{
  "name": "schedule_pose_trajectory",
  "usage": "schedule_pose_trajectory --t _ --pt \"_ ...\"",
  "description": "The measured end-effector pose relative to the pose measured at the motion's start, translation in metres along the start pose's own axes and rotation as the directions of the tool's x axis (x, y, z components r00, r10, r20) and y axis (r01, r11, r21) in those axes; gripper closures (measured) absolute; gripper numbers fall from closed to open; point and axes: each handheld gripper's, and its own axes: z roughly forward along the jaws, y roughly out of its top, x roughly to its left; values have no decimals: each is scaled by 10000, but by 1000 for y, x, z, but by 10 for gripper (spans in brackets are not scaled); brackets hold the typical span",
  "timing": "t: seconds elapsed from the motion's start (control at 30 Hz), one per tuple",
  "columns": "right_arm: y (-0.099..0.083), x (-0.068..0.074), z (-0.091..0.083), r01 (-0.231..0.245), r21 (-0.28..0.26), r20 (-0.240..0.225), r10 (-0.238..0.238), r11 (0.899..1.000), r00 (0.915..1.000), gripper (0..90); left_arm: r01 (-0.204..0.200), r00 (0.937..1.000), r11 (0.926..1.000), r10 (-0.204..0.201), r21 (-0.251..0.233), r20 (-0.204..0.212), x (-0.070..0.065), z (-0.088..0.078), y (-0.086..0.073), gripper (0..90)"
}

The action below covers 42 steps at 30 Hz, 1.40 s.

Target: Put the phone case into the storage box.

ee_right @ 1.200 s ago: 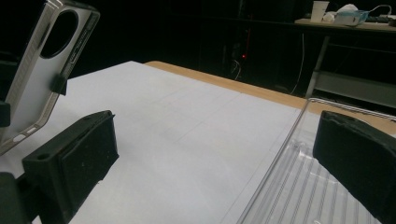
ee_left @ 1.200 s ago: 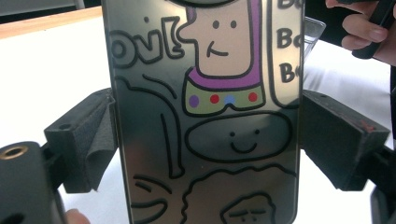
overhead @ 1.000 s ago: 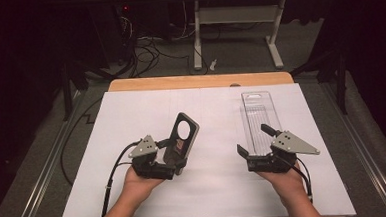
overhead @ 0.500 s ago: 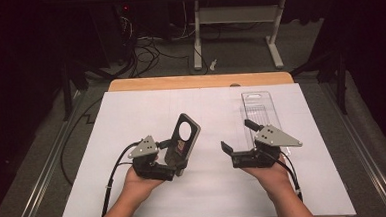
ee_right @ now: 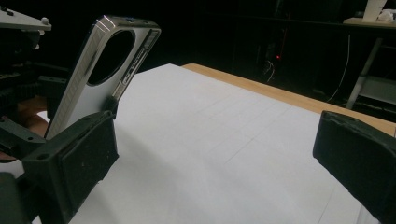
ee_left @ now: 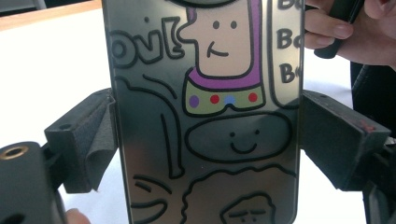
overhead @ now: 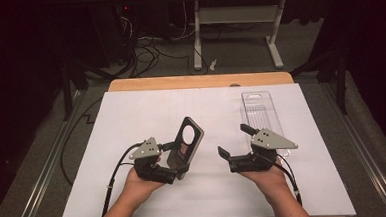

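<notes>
Far left on the bench (overhead: 199,81): bare white sheet (overhead: 112,142), nothing set down there. Next, the left hand (overhead: 140,184) with the left gripper (overhead: 180,162), fingers (ee_left: 88,140) clamped on the two long edges of a phone case (overhead: 187,139) and pressing from both sides. Raised off the sheet and tilted, lower end in the grip, round camera hole at the upper end, leaning away toward the far side of the bench. Cartoon drawings on the shiny face in the left gripper view (ee_left: 205,116). So, judged from this: pickup done, case secure and clear of the bench. Further right, the right gripper (overhead: 235,140), fingers (ee_right: 74,158) spread wide with nothing between them, aimed at the case and close beside it but apart from it; seen from the right gripper view, case (ee_right: 100,74) standing just beyond the near finger, not yet between the two. Right hand (overhead: 267,177) low near the front edge. Rightmost, a clear plastic pack (overhead: 258,110) lying flat on the sheet beyond the right gripper, untouched, apparently with nothing in it. Probably left to do: a second grip on the case from the right, then most likely a move toward that pack; no telling yet which end goes first.
</notes>
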Motion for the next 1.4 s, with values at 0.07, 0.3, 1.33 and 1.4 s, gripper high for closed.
schedule_pose_trajectory --t 0.07,0.3,1.33,1.4 --pt "-1 0 0 -20 -1 -74 20 10000 10000 2 -26 10000 10000 26 62 74 0 0 0 126" --pt "-5 5 2 -4 204 -442 13 9998 9990 3 -123 9996 9998 119 164 240 0 0 -1 126" --pt "-8 11 -1 -149 359 -1853 213 9992 9825 1 -497 9898 9981 441 377 1357 -3 2 -3 126" --pt "-8 11 -1 -143 353 -1904 207 9993 9815 0 -515 9892 9979 457 380 1395 -3 2 -3 126"
